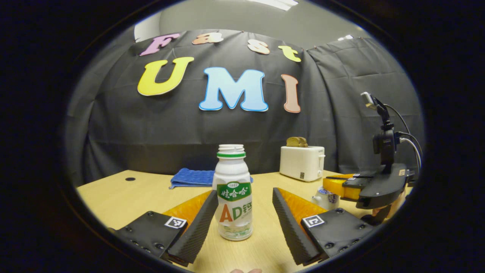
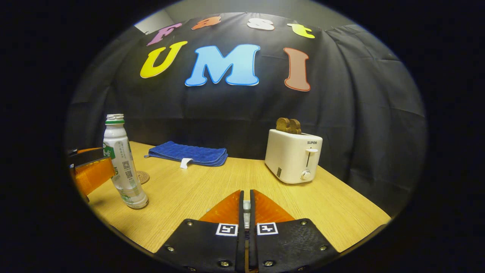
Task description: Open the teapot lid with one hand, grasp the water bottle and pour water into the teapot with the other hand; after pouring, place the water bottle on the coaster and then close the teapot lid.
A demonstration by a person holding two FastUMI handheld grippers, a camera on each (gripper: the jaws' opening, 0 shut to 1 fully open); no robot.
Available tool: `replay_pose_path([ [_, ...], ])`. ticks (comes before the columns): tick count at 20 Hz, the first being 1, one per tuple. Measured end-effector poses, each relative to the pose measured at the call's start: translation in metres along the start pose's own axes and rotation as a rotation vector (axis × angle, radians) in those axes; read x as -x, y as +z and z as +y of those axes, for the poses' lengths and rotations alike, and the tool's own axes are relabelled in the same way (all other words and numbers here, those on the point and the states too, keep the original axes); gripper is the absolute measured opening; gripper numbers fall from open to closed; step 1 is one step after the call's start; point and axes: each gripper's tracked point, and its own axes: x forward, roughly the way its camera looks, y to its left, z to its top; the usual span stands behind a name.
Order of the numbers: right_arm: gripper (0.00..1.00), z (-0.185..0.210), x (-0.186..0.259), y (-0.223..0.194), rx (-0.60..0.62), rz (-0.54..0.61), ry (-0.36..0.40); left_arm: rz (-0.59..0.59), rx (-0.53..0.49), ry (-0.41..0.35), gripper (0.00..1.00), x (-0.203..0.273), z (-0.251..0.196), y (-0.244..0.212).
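Now, from my left gripper view, the left tool [image 1: 245, 206] stands open with the bottle [image 1: 232, 191] upright on the worktop [image 1: 113, 197] between its fingers; the left finger [image 1: 197, 223] lies right against the bottle's side, while the right finger [image 1: 290, 222] stands apart from it, so I do not count it as gripped. The bottle has no cap: its threaded mouth is bare above a green ring. Through the clear band at its base I cannot tell how much liquid it holds.

Farther right in the same view I see the right tool [image 1: 341, 186] hanging over the teapot [image 1: 325, 197], a small white pot with blue pattern that is half hidden behind my right finger. I cannot tell from here whether its lid is on or off.

From my right gripper view, the right tool's [image 2: 246, 206] fingers are nearly closed, pinching something small and pale between them; I take it for the lid's knob, but cannot be sure. At far left the bottle [image 2: 123, 163] stands beside the left tool [image 2: 93, 170], with the round coaster [image 2: 143, 176] just behind it on the worktop [image 2: 212, 185].

Behind, a white toaster [image 2: 293, 155] carries two slices of toast [image 2: 288, 125] in its slots, and a folded blue cloth [image 2: 189, 153] lies near the wall.
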Motion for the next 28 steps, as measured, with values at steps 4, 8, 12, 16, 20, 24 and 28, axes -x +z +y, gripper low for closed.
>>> replay_pose_path([
  [4, 0.04, 0.000, 0.004, 0.003, -0.001, -0.017, 0.013, -0.003, -0.012, 0.041, 0.92, -0.004, 0.008, -0.001],
  [8, 0.04, -0.001, 0.011, 0.017, -0.002, -0.072, 0.013, 0.004, 0.002, 0.065, 0.99, -0.008, 0.016, -0.003],
  [12, 0.04, 0.003, 0.019, 0.025, -0.009, -0.113, 0.034, 0.056, -0.023, 0.061, 0.99, -0.026, 0.016, -0.021],
  [16, 0.04, 0.009, 0.025, 0.024, 0.008, -0.121, 0.057, 0.047, -0.021, 0.088, 0.99, -0.043, 0.028, -0.013],
  [20, 0.04, 0.013, 0.030, 0.026, -0.004, -0.136, 0.082, 0.074, -0.059, 0.087, 0.91, -0.053, 0.027, -0.021],
  [24, 0.04, 0.011, 0.038, 0.029, -0.010, -0.145, 0.085, 0.079, -0.050, 0.097, 0.77, -0.051, 0.027, -0.023],
  [28, 0.04, 0.014, 0.061, 0.031, 0.008, -0.154, 0.094, 0.092, -0.089, 0.070, 0.76, -0.047, 0.017, -0.022],
])
